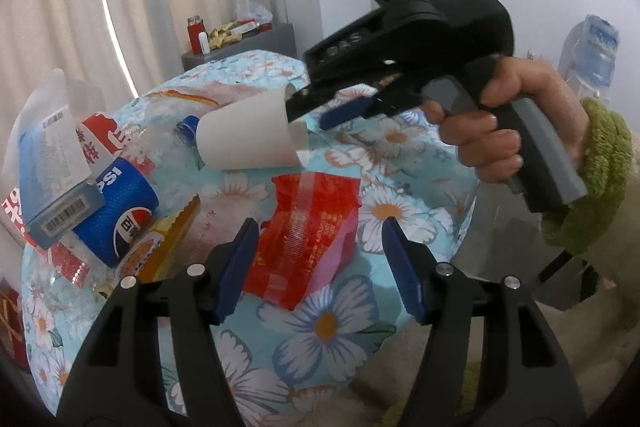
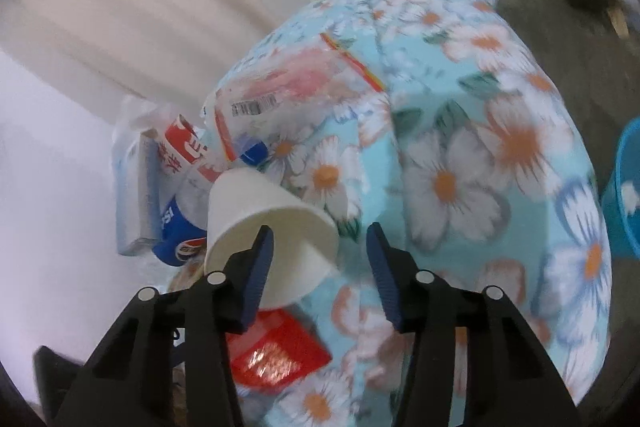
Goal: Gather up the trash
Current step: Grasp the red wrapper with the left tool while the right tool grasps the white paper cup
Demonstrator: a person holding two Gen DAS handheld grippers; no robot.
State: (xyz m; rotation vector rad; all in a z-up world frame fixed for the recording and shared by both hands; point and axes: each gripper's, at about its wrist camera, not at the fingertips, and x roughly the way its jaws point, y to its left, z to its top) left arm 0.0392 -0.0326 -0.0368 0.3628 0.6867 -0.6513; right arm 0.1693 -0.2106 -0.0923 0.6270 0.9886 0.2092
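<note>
The right gripper was spread wide, one finger inside the paper cup; the left gripper hung released over the red wrapper

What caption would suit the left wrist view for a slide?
Right gripper open at a tipped white paper cup, one finger inside its mouth; left gripper open over a red wrapper.

A tabletop covered in a pale blue daisy-print cloth carries the litter. A crumpled red wrapper lies near its front. A white paper cup rests on its side farther back, touching a clear bottle with a blue cap. At the left edge sit a Pepsi bottle, a grey-blue carton and a yellow packet.
</note>
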